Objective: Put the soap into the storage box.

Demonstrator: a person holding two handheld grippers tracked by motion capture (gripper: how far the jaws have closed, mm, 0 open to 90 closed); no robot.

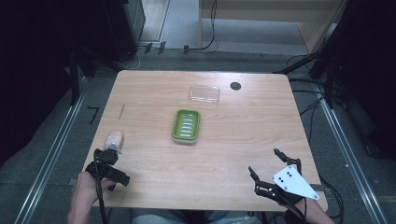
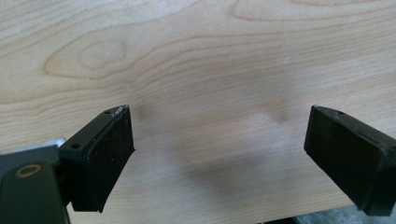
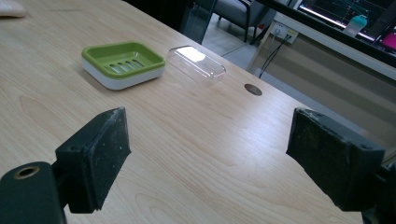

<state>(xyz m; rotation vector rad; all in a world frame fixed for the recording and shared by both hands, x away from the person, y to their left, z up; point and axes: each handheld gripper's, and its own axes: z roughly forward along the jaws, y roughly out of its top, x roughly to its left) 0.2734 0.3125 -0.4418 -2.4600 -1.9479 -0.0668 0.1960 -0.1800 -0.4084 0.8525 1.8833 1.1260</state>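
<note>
A green soap dish (image 1: 187,126) (image 3: 122,63) on a white base sits mid-table. Its clear plastic lid (image 1: 204,93) (image 3: 196,65) lies apart, farther back. A pale bar of soap (image 1: 113,138) (image 3: 9,7) rests near the table's left edge. My left gripper (image 1: 109,161) (image 2: 219,144) hovers just in front of the soap, jaws open over bare wood, nothing between them. My right gripper (image 1: 266,162) (image 3: 210,154) is at the front right, open and empty, pointing toward the dish and lid.
The wooden table (image 1: 243,135) has a round dark cable hole (image 1: 235,86) (image 3: 253,89) at the back right. Cables and dark stands lie on the floor around it. In the left gripper view the table's edge (image 2: 317,215) lies close below the jaws.
</note>
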